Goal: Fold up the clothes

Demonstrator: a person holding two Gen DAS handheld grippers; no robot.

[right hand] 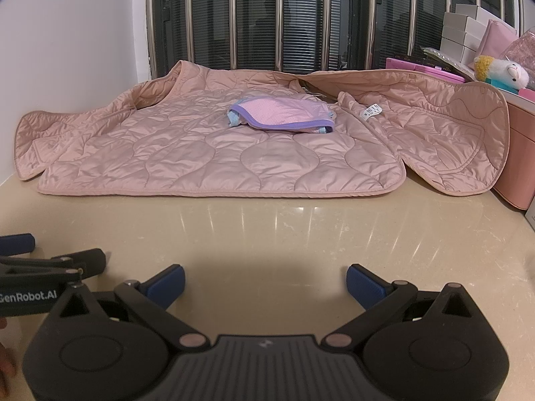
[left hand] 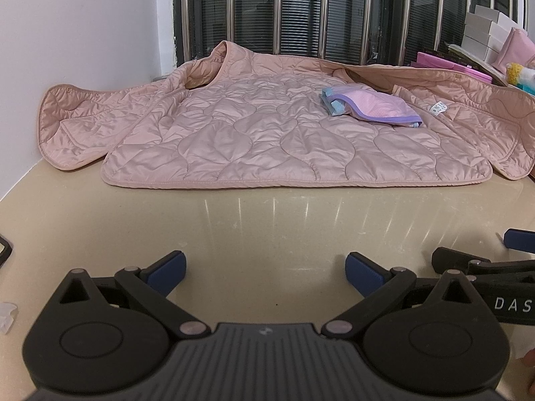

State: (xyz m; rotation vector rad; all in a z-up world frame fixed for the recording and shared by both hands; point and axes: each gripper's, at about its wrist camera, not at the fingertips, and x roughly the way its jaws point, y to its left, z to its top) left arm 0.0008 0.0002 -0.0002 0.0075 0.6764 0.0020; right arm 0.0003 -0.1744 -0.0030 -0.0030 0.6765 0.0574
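Straight ahead: jacket lies crosswise, both tools spread and empty

Clearly, the pink quilted jacket point(left hand: 267, 133) is laid open across the far half of the worktop point(left hand: 267, 234), inner side up, its long axis running side to side, square to the way both tools point. The left tool point(left hand: 264, 269) and the right tool point(right hand: 265, 280) are held low over bare worktop, side by side, each with its blue pads spread wide and nothing between them. A small folded lilac-trimmed garment point(right hand: 284, 113) is seen resting on the jacket's back panel, toward the right of centre. The left front panel point(left hand: 77, 127) is flung out toward the white wall point(left hand: 83, 16), so it is judged nearer the left tool; the right front panel point(right hand: 451, 140) is draped up against a pink box point(right hand: 515, 173) and falls to the right tool. The near hem point(right hand: 217, 193) is reached across an open strip. Room is tight at both ends: wall on the left, boxes and a plush toy point(right hand: 501, 70) on the right.
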